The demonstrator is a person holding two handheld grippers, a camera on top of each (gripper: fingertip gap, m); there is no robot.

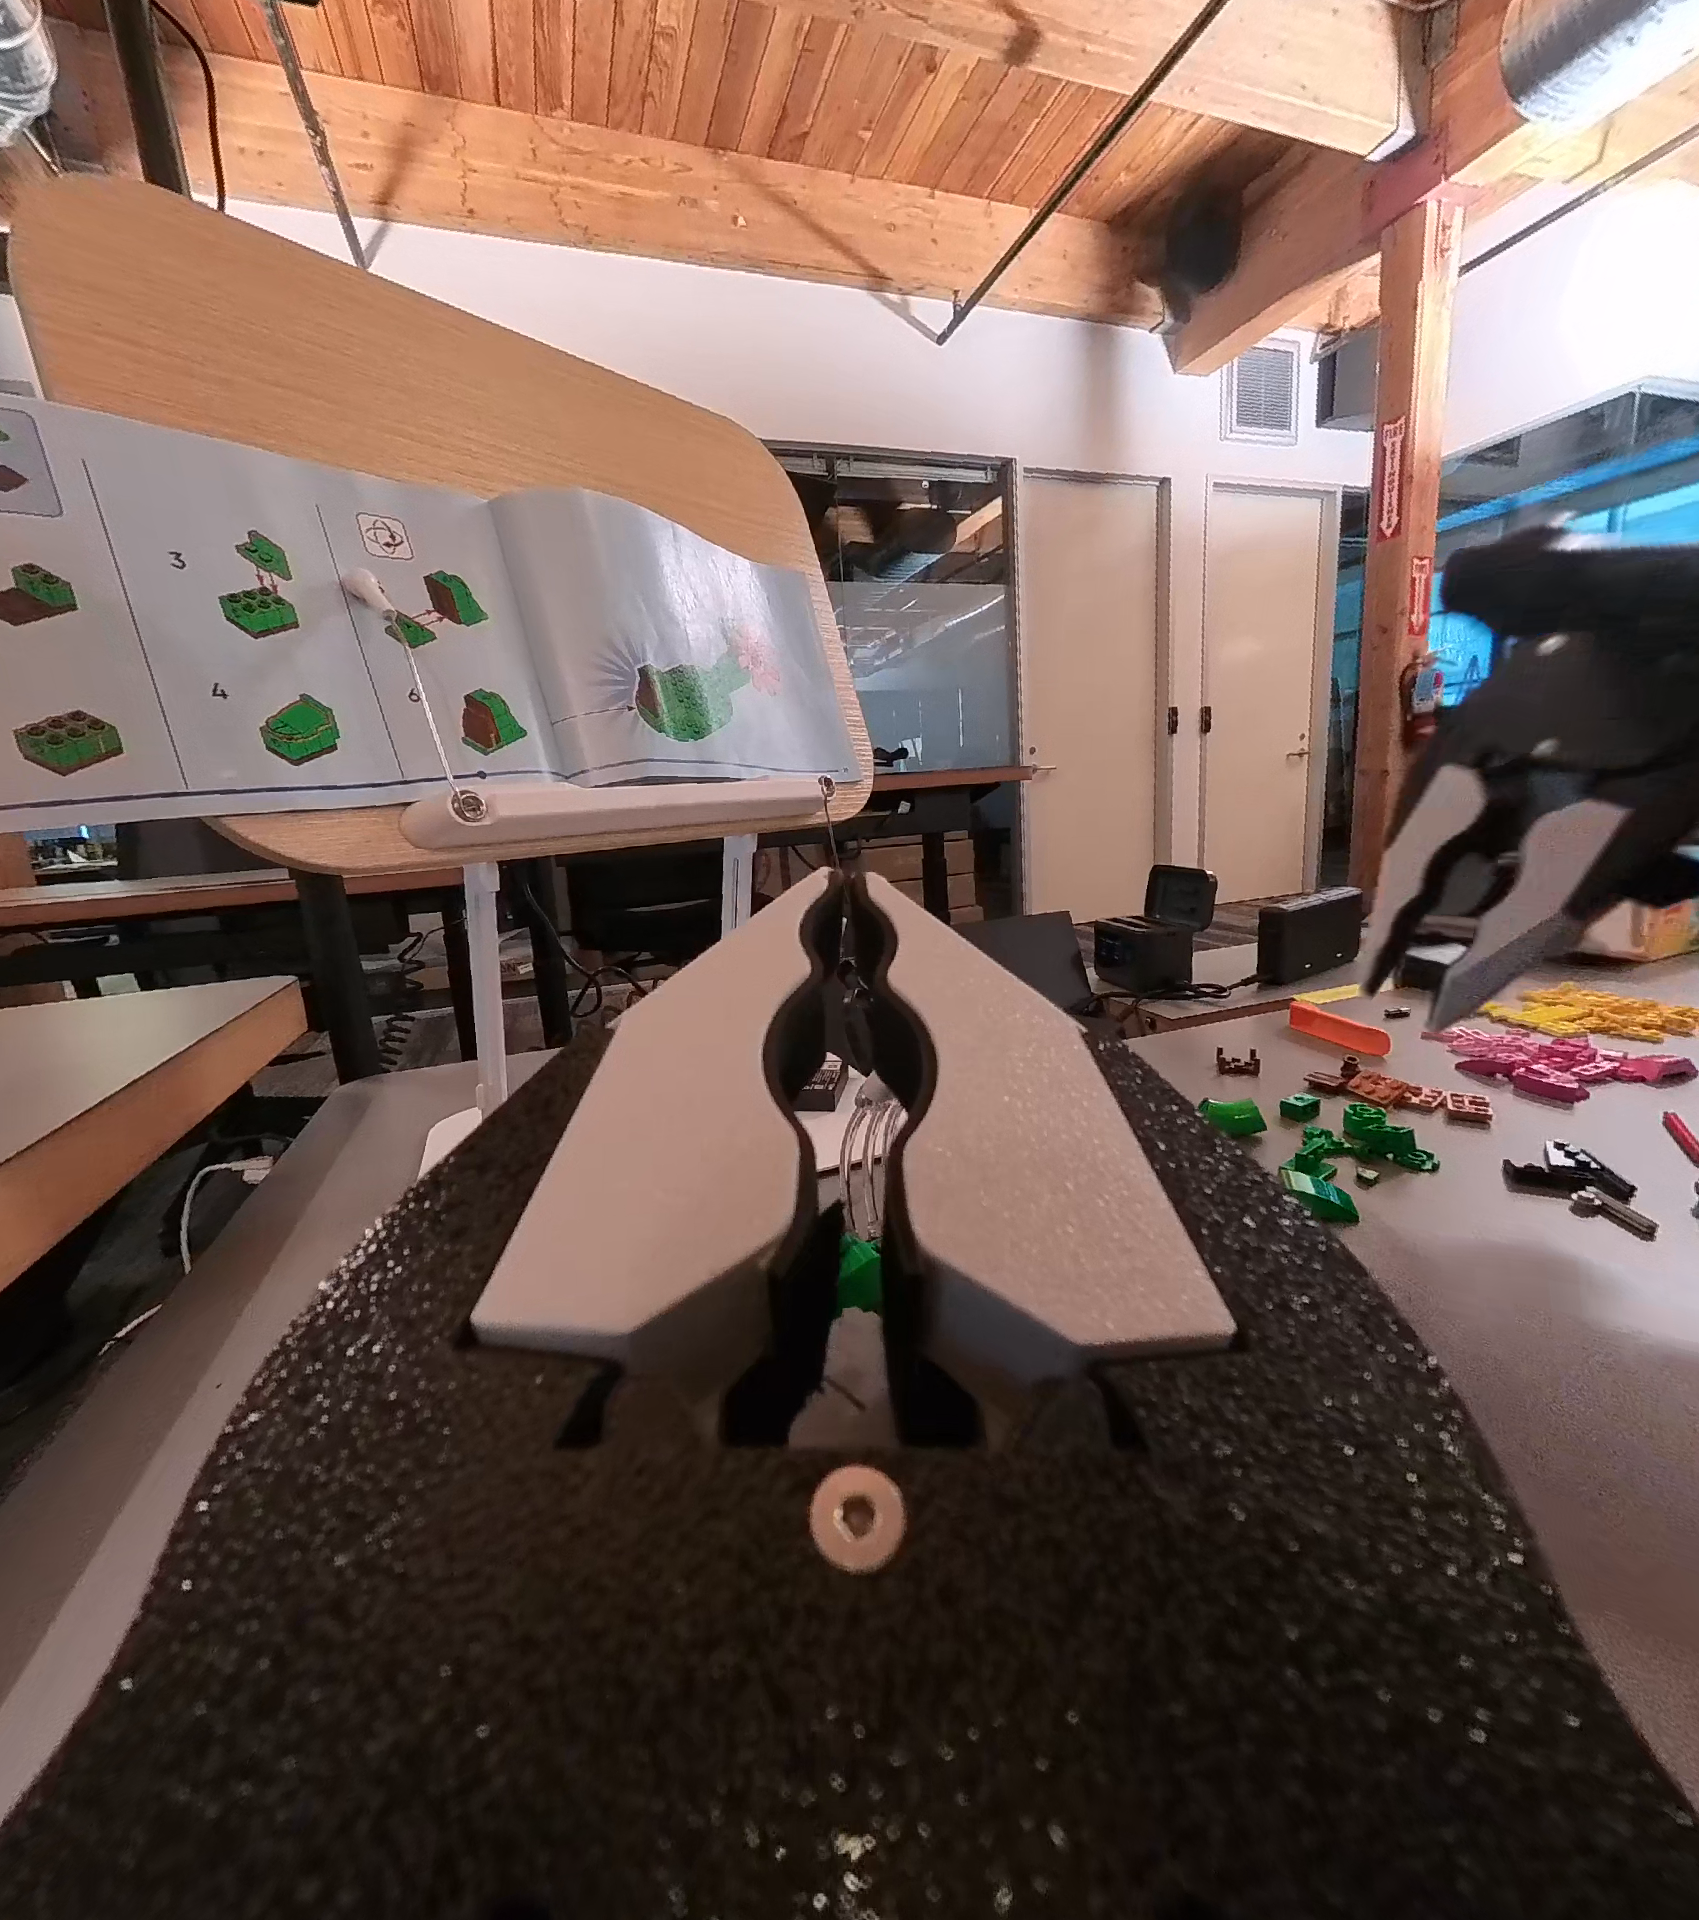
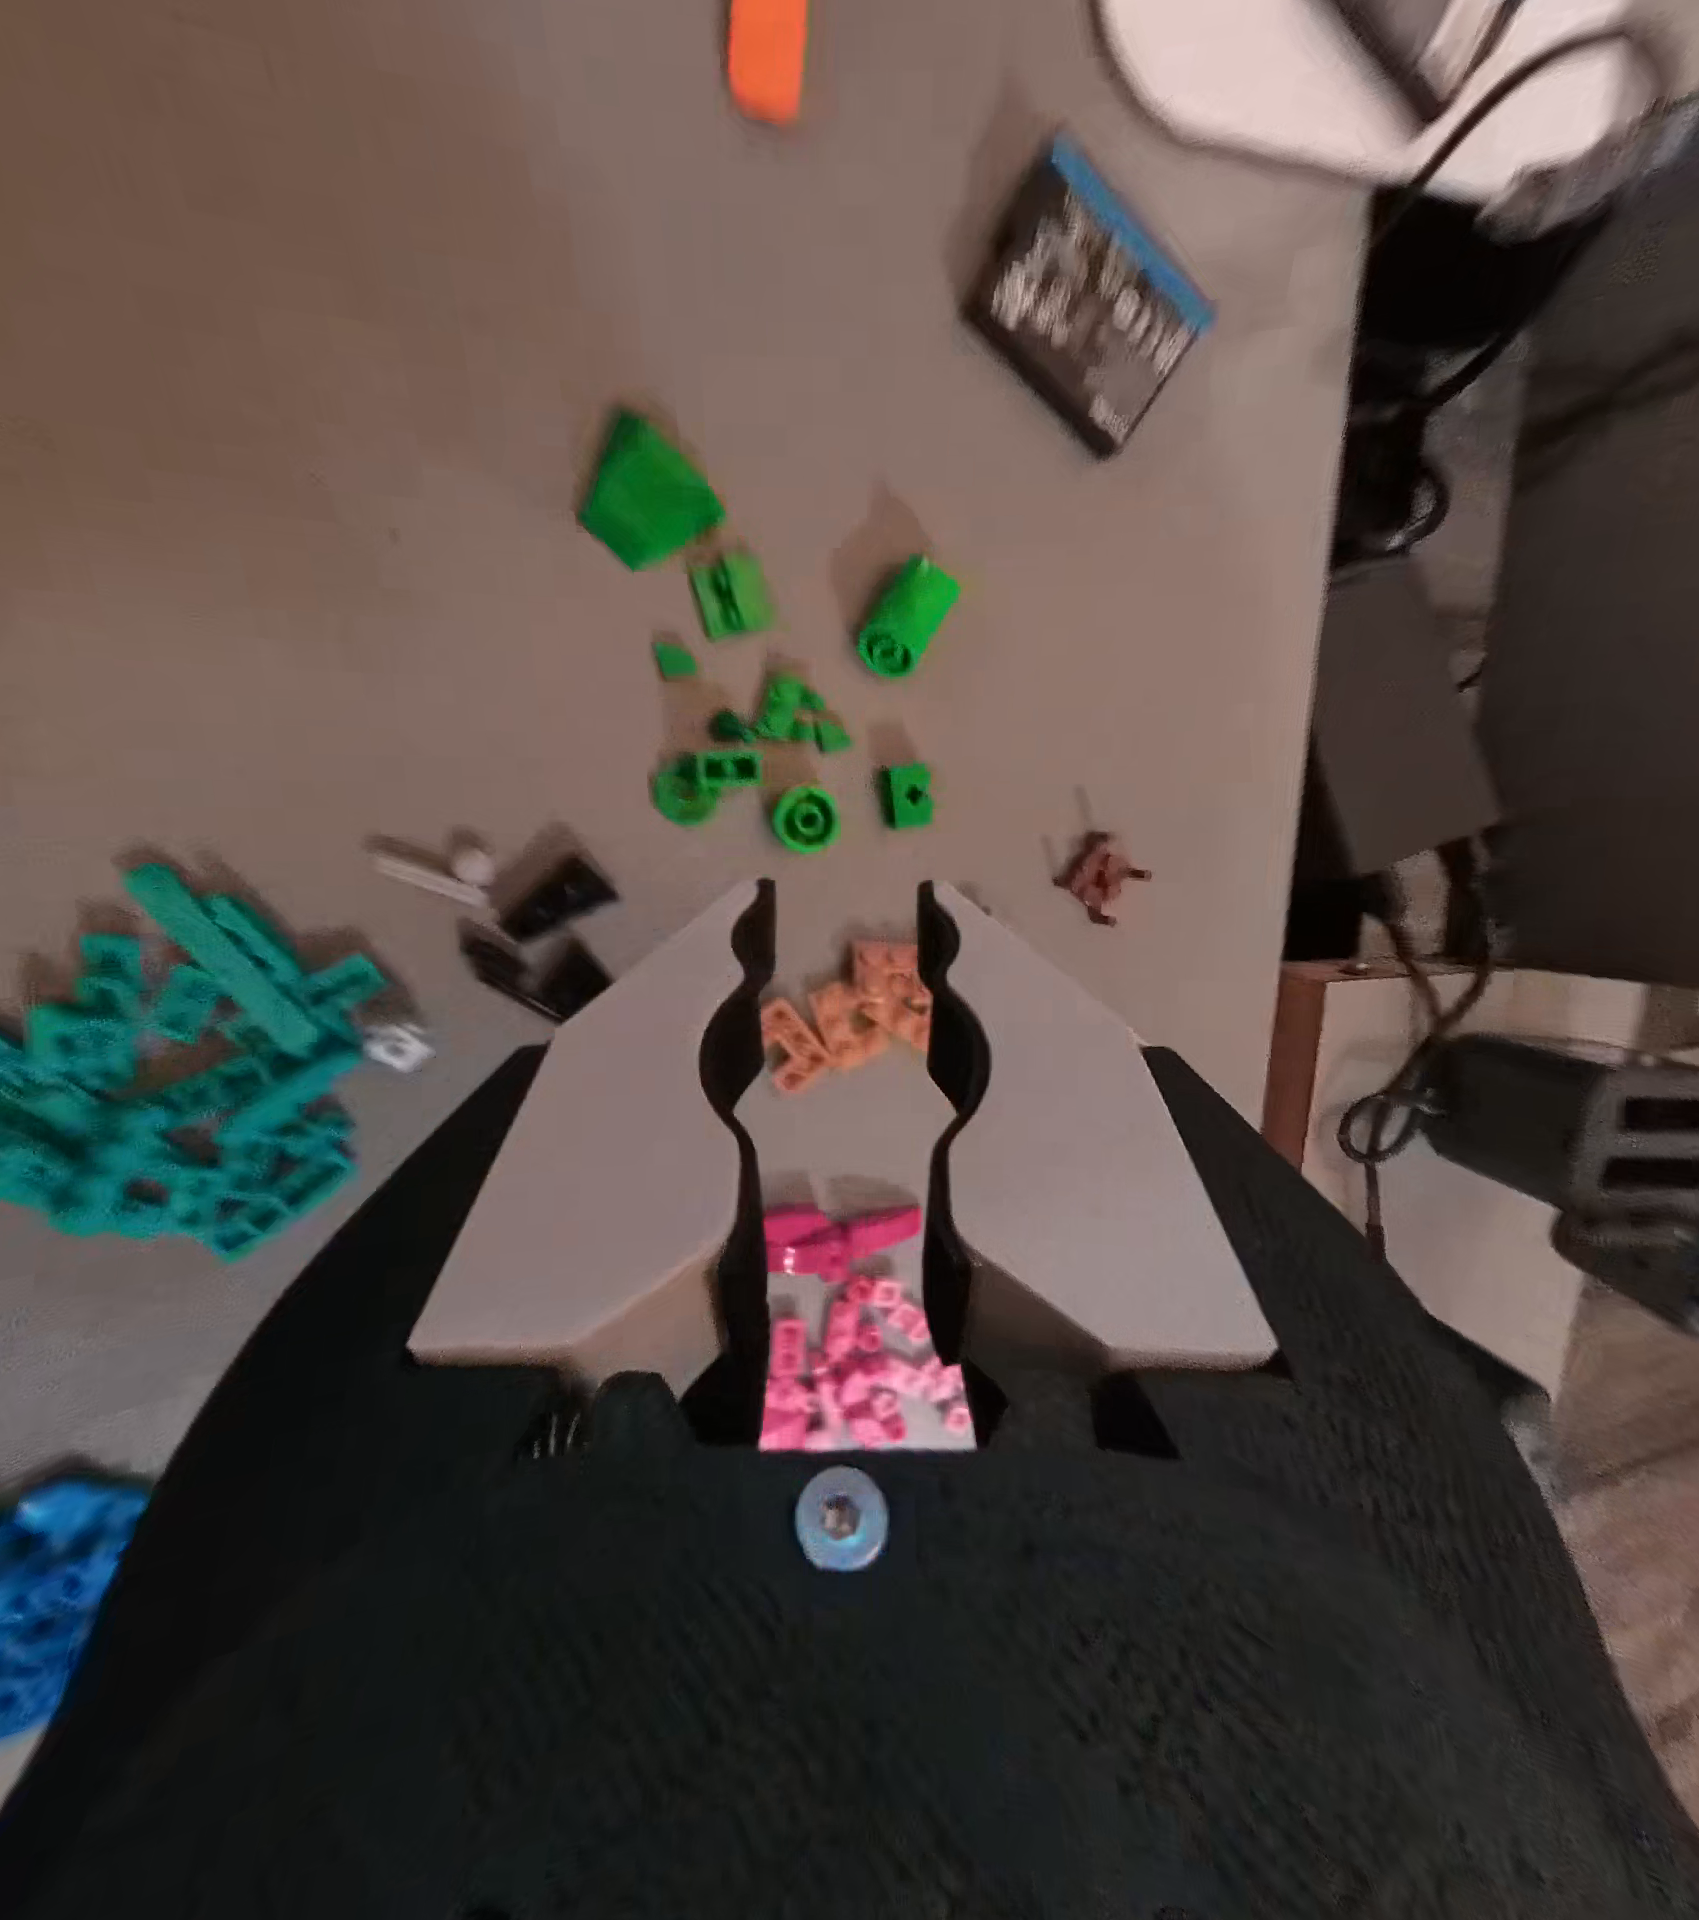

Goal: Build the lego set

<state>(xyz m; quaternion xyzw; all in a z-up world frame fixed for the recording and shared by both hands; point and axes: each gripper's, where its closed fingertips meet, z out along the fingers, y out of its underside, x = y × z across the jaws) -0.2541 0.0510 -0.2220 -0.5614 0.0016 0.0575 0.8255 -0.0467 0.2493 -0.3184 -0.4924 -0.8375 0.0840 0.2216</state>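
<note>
The left claw [image 1: 840, 883] is clenched, tips meeting, raised before the instruction booklet [image 1: 305, 634] — a green piece [image 1: 860, 1273] shows in the gap between its fingers, but whether it is gripped I cannot tell. The right claw [image 2: 843, 888] is released, hovering above the tabletop [image 2: 253, 520] over orange bricks [image 2: 850, 1013] and pink bricks [image 2: 850, 1371], with green bricks [image 2: 751, 665] just beyond.

L hand-held gripper [image 1: 847, 883] tips together, green piece [image 1: 857, 1273] between fingers.
</note>
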